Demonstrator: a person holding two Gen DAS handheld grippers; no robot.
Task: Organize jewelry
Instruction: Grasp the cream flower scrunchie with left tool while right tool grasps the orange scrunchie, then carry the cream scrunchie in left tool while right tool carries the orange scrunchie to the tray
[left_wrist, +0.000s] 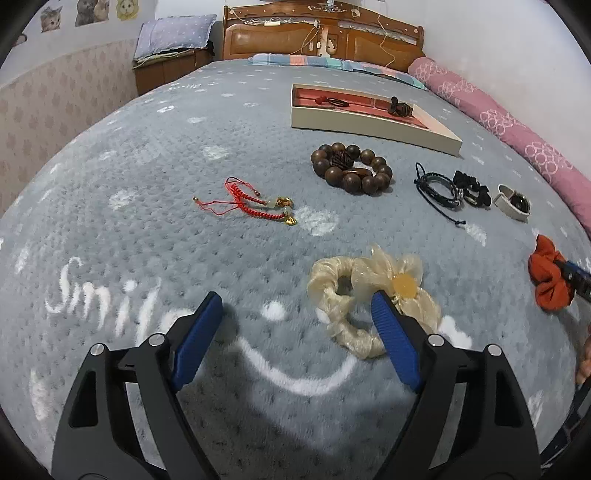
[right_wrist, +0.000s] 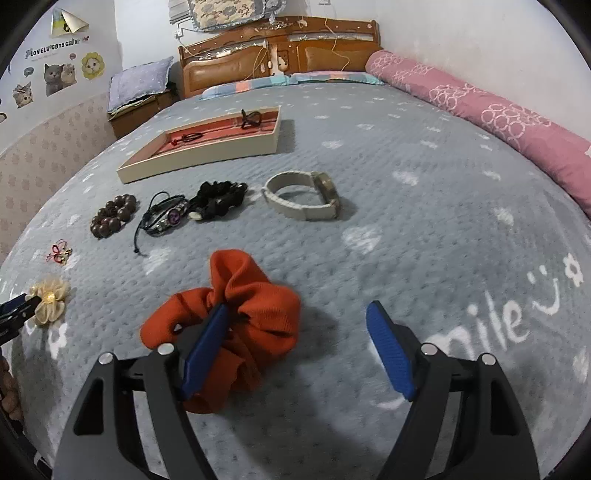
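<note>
**Grey-blue fleece bed, both grippers low over hair ties**

Grey-blue fleece covers the bed (left_wrist: 147, 229), and the jewelry lies scattered across it. The left gripper (left_wrist: 297, 301) hangs low with its jaws spread and nothing pressed between them; its right-hand finger overlaps the cream organza scrunchie (left_wrist: 340, 291) with the amber bead, while the other finger stands over bare blanket. Whether that finger touches the scrunchie I cannot tell.

The right gripper (right_wrist: 297, 314) is likewise released, jaws wide. Its left-hand finger sits over the middle of the orange scrunchie (right_wrist: 255, 317), most of which lies outside the gap or beneath that finger; the other finger is apart from it, above the blanket.

Farther up the bed lie the red cord bracelets (left_wrist: 243, 201), the wooden bead bracelet (left_wrist: 351, 168), a dark cord bracelet (left_wrist: 437, 188), a black scrunchie (left_wrist: 471, 186) touching it, and a pale-strapped watch (left_wrist: 513, 202) just beside. Beyond them stands the cream tray (left_wrist: 369, 123) with a red lining, holding two dark hair ties well apart.
</note>
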